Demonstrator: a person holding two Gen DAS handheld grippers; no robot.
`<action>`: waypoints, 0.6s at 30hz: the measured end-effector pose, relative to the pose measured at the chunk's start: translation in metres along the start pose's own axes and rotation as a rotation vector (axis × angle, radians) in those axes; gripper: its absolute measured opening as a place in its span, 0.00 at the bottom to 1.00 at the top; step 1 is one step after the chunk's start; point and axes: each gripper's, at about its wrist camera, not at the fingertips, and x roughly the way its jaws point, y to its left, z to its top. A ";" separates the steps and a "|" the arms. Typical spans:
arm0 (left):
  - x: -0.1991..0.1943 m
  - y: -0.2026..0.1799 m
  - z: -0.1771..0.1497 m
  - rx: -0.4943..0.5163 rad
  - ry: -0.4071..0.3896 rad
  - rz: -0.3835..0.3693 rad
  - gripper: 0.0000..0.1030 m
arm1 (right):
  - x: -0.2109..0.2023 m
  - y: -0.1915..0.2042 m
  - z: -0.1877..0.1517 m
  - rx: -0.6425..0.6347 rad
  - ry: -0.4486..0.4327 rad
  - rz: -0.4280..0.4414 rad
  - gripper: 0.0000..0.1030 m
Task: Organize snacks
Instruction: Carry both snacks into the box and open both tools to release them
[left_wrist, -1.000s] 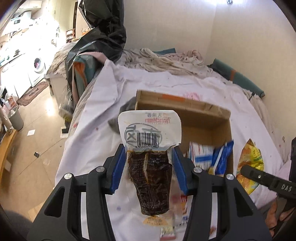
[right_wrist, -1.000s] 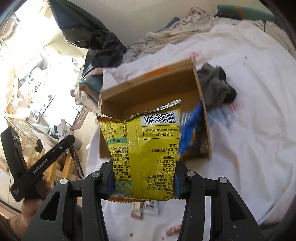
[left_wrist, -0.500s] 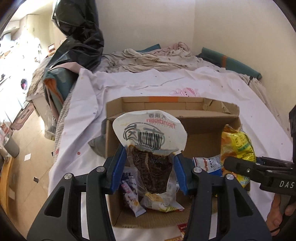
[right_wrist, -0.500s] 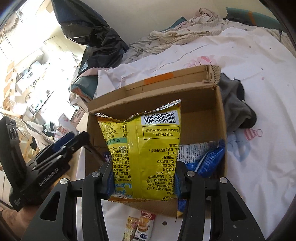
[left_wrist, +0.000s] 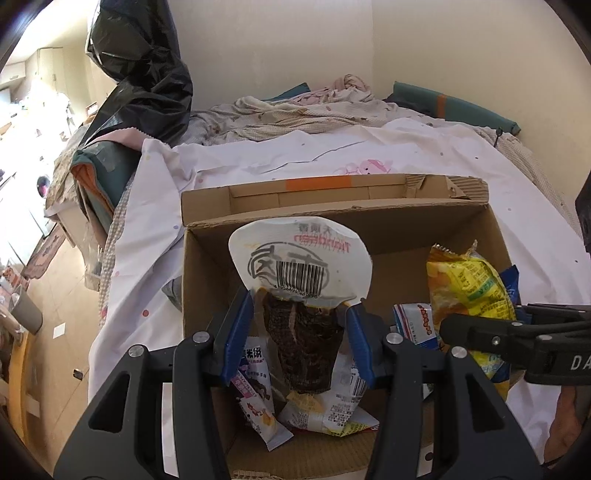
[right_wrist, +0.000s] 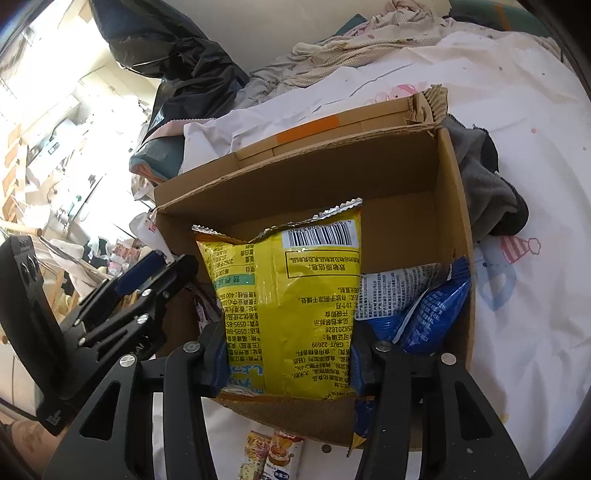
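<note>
An open cardboard box (left_wrist: 332, 218) sits on the white bed sheet with several snack packets in its bottom. My left gripper (left_wrist: 299, 321) is shut on a dark brown snack pouch (left_wrist: 301, 273) with a white barcoded top, held upright over the box's left half. My right gripper (right_wrist: 288, 354) holds a yellow snack bag (right_wrist: 291, 295) upright over the box's (right_wrist: 295, 184) near edge. Its jaws are opening, and the pads still touch the bag's sides. In the left wrist view the yellow bag (left_wrist: 465, 284) stands at the right, inside the box.
Blue and white packets (right_wrist: 424, 306) lean in the box's right corner. Two small packets (right_wrist: 273, 458) lie on the sheet in front of the box. A grey garment (right_wrist: 484, 184) lies beside its right wall. A black plastic bag (left_wrist: 140, 74) rises at the bed's left edge.
Both grippers have come forward and down with their packets, from in front of the box to over its opening. The left gripper has rolled a little.
</note>
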 end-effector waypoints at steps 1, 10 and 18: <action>0.000 0.000 0.000 -0.005 0.002 -0.004 0.44 | 0.000 0.000 0.000 -0.003 0.000 0.001 0.51; 0.008 0.009 -0.003 -0.056 0.054 -0.004 0.51 | 0.002 -0.002 0.002 0.017 0.004 0.018 0.51; 0.009 0.011 -0.008 -0.074 0.094 -0.004 0.58 | -0.007 0.004 0.005 -0.002 -0.055 0.009 0.77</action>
